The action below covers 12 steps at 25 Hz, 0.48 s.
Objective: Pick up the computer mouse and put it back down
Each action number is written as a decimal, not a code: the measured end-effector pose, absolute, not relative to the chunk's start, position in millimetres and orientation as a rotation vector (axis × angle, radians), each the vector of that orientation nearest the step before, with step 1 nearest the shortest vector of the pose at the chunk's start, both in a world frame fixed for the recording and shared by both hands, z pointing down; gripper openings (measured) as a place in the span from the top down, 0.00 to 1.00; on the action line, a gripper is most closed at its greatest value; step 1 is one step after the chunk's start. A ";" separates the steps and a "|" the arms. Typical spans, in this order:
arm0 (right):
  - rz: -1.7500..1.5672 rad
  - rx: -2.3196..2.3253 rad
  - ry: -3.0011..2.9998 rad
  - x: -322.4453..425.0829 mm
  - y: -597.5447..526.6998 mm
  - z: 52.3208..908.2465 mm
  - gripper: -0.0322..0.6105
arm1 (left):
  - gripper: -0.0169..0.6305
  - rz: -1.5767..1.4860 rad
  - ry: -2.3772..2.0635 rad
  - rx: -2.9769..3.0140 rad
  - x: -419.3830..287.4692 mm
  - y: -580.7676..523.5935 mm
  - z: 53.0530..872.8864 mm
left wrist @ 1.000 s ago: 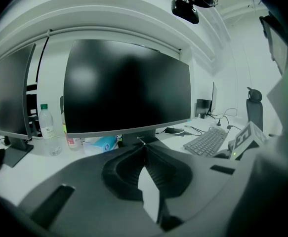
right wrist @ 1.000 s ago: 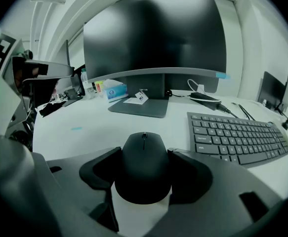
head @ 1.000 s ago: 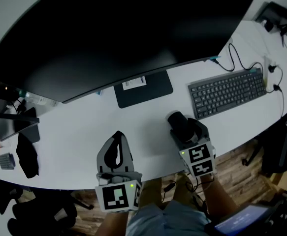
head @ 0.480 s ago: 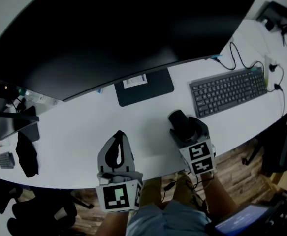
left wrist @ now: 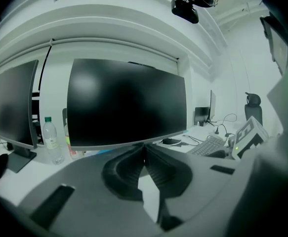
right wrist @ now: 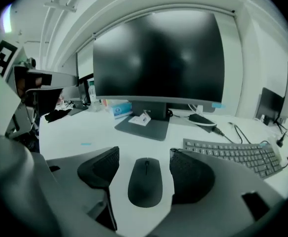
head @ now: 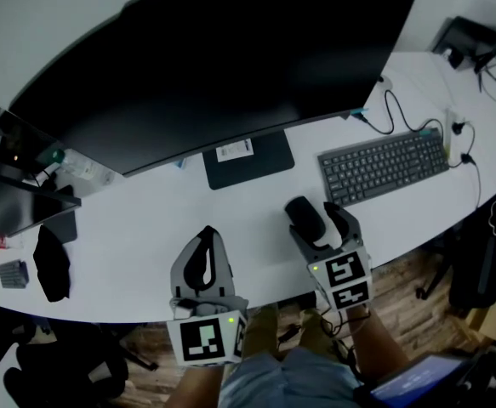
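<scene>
Mouse (right wrist: 144,186) sits on desk (right wrist: 84,132), lower centre of frame, between right gripper (right wrist: 144,156) jaws just opening wide, untouched; left gripper (left wrist: 144,149) jaws pressed together.

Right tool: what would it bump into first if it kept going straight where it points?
Probably the mouse, lying on the desk between the right tool's jaws, which have just been opening.

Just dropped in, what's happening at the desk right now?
A person works a gripper in each hand. The right gripper has just been opening its jaws; they stand apart around the computer mouse, which lies on the white desk, pads off it. The left gripper is shut and empty.
</scene>
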State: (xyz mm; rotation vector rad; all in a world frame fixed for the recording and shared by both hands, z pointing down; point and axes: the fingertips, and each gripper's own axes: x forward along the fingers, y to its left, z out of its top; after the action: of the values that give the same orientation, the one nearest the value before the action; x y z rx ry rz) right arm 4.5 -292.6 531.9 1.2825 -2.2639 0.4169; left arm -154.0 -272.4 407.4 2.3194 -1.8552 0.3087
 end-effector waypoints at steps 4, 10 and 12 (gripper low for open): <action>0.300 1.329 -2.362 3.9 -293.0 470.4 0.48 | 0.97 0.231 -1.911 2.355 -144.9 -264.5 371.3; 0.046 1.356 -2.578 -5.7 -280.5 370.4 0.59 | 0.97 0.090 -1.995 2.410 -135.4 -245.6 309.2; -0.025 1.368 -2.631 -8.2 -273.9 340.9 0.69 | 0.97 0.043 -2.013 2.426 -131.6 -238.3 290.8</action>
State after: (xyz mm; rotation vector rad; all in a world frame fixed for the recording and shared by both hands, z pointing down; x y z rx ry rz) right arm -8.2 -273.9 340.9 1.3684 -2.6311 -0.0252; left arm -131.6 -238.3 290.8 2.4262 -2.0135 0.0429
